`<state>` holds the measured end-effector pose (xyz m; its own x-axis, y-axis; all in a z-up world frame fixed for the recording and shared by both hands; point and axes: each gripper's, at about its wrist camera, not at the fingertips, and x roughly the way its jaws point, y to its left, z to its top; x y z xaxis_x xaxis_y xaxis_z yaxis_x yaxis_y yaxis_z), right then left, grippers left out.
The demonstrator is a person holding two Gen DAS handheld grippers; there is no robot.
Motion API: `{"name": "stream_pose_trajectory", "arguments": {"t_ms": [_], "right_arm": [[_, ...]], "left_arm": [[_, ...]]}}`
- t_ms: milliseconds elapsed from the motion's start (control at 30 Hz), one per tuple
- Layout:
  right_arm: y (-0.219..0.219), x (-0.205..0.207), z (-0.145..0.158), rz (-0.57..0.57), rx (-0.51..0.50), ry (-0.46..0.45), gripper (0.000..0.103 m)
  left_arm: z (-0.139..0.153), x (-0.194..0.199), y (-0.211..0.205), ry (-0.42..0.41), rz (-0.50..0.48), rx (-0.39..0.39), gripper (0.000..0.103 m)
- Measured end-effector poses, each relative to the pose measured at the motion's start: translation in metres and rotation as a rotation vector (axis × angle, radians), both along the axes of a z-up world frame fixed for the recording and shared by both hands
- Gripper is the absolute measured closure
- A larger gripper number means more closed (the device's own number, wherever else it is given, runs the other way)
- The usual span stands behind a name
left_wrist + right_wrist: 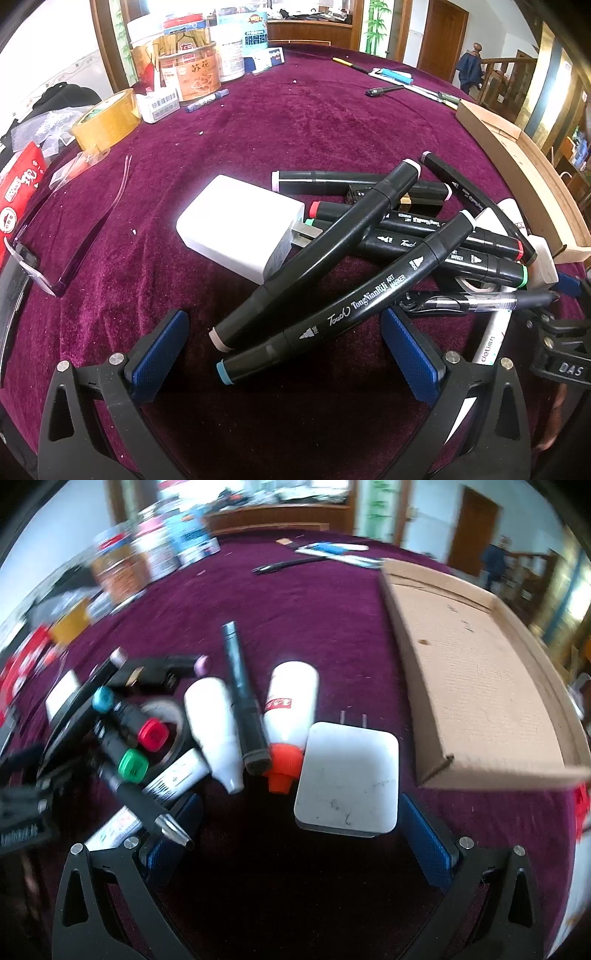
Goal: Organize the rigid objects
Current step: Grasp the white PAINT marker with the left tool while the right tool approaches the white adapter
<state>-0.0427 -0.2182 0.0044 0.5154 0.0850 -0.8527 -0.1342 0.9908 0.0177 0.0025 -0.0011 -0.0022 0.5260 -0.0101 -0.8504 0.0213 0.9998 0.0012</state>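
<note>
I am holding my left gripper (284, 354) wide open and empty around the blue-capped marker (343, 306) atop the pile; my right gripper (299, 834), equally open and empty, is framing the white charger (347, 779) beside the cardboard tray (480, 686); next I judge each needs closing squarely

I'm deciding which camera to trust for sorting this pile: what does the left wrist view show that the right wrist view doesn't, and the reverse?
Only the left wrist view shows the purple-framed glasses and the clear-barrelled black gel pen readably.

Only the right wrist view shows the inside floor of the shallow cardboard tray, the white bottle with an orange cap and the flat white pronged adapter near the open right gripper.

Both show the purple velvet tablecloth, the heap of black art markers and the brown tape roll. The left gripper is open too.
</note>
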Motion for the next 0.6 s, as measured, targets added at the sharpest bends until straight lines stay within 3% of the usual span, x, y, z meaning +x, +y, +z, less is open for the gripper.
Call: {"name": "stream_pose_trajectory", "arguments": {"t_ms": [100,167,300,333,400,500,600], "right_arm": [[-0.003,0.0,0.003,0.098,0.001,0.086,0.002],[-0.001,-0.005,0.007,0.12,0.028,0.083,0.008],[-0.01,-0.039,0.013,0.131,0.054,0.063,0.008],[-0.016,-0.039,0.019,0.131,0.067,0.108,0.009],[-0.024,-0.039,0.025,0.137,0.093,0.12,0.028],[-0.025,-0.041,0.029,0.119,0.091,0.092,0.038],[-0.028,-0.04,0.035,0.092,0.102,0.075,0.039]], "left_arm": [[0.002,-0.003,-0.001,-0.001,-0.016,-0.008,0.0],[0.006,-0.008,-0.004,-0.005,-0.041,-0.021,0.0],[0.01,-0.021,-0.007,0.016,-0.089,-0.063,0.0],[0.01,-0.027,-0.007,0.027,-0.101,-0.087,0.0],[0.013,-0.036,-0.005,0.028,-0.114,-0.134,0.0],[0.031,-0.053,-0.004,-0.014,-0.141,-0.236,0.0],[0.045,-0.058,-0.021,-0.009,-0.229,-0.21,0.003]]}}
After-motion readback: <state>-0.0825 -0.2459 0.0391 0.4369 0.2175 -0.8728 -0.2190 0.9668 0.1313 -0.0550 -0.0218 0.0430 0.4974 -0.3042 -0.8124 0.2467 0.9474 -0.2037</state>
